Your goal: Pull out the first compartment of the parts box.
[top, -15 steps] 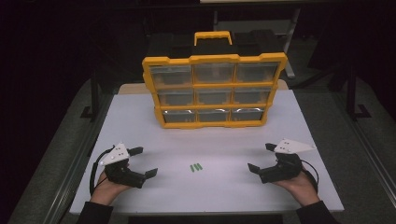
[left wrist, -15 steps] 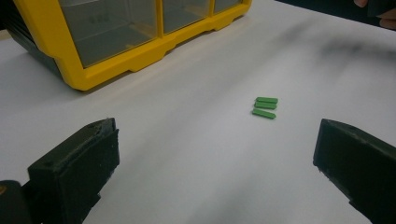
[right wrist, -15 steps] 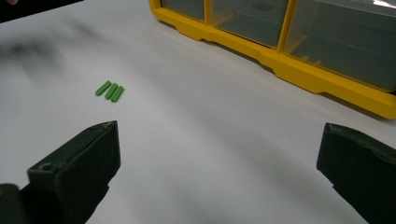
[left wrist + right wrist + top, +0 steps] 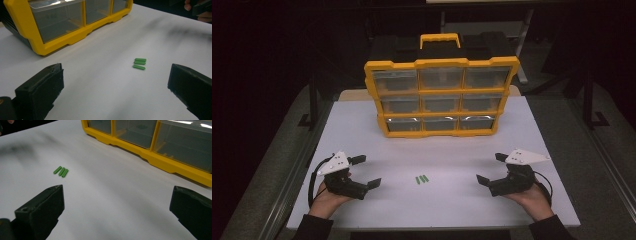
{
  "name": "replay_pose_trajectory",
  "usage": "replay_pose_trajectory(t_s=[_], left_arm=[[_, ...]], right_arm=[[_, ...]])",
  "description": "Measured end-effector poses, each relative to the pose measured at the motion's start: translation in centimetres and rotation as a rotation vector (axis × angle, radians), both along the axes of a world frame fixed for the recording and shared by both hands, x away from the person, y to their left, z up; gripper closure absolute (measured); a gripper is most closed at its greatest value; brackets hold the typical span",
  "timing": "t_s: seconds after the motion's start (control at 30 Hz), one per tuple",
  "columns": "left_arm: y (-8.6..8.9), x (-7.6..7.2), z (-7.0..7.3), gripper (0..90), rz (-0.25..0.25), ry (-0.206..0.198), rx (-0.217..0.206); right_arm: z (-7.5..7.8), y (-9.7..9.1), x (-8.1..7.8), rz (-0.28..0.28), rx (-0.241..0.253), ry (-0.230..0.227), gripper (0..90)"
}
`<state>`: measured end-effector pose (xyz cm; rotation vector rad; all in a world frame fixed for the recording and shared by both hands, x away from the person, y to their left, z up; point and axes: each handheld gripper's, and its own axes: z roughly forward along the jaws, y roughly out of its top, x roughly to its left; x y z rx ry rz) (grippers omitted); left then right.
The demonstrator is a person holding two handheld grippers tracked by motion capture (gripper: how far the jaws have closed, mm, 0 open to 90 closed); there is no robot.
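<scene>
Three small green sticks (image 4: 422,179) lie side by side on the white table (image 4: 362,125), between my two grippers; they also lie ahead of the jaws in the left gripper view (image 4: 139,63) and the right gripper view (image 4: 61,171). My left gripper (image 4: 365,171) rests near the front left, open, nothing between its jaws. At the front right my right gripper (image 4: 492,168) stands open and empty too. Both point inward toward the sticks. A yellow organiser box (image 4: 441,97) with clear drawers and a handle stands upright at the back middle.
The table's edges drop to a dark floor on both sides. Dark metal frame legs (image 4: 313,95) stand beside the table at left and right. Bare white tabletop lies between the organiser (image 4: 62,22) and the sticks.
</scene>
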<state>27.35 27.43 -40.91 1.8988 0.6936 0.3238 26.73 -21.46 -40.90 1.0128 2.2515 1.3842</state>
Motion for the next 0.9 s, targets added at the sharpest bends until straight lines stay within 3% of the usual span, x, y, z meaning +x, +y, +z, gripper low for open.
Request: replay_pose_trajectory(t_s=[0.9], left_arm=[[-1.6, 1.0, 0.6, 0.0, -0.035, -0.019, -0.017]], right_arm=[[0.1, 0.4, 0.2, 0.012, 0.015, -0.008, 0.0]])
